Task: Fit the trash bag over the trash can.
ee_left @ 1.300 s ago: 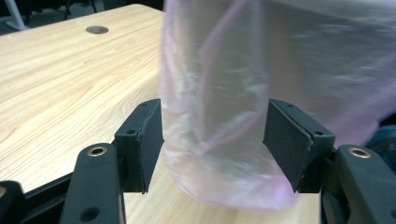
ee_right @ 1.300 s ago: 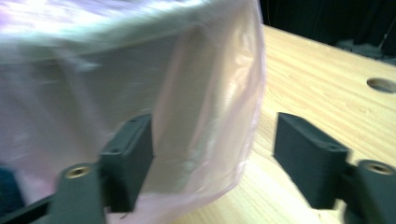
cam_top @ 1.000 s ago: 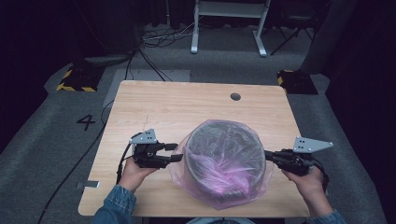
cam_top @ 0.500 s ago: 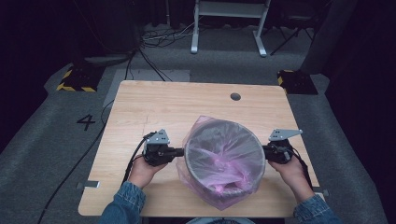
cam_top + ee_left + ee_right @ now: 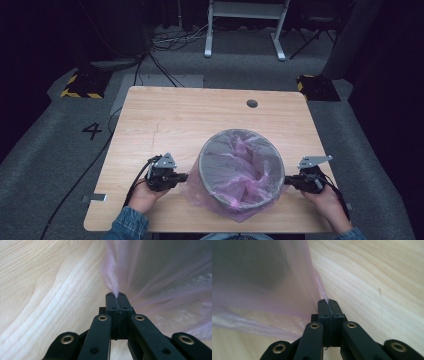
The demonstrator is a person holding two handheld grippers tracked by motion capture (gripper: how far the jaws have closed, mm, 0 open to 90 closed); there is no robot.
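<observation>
In the high view, a round grey bin (image 5: 239, 170) stands on the near half of the wooden table (image 5: 200, 115), lined with a pink plastic bag (image 5: 250, 172) that hangs over its rim and spreads onto the tabletop around its base. The left gripper (image 5: 184, 176) lies low at the bin's left side, held by the person's left hand (image 5: 145, 195), its tip at the bag's skirt. The right gripper (image 5: 287, 181) sits at the bin's right side in the right hand (image 5: 327, 202), also at the bag's edge. A small dark hole (image 5: 252, 103) marks the table's far side.

In the left gripper view, the jaws have just been closing and now stand pressed together, pinching a drawn-up fold of the pink film (image 5: 113, 287) at their tip; the dark wall of the bin shows behind the plastic.

In the right gripper view, the jaws are pressed together on a thin pleat of the bag (image 5: 322, 293), with the film stretching away to the left over the bin and bare wood at the right
</observation>
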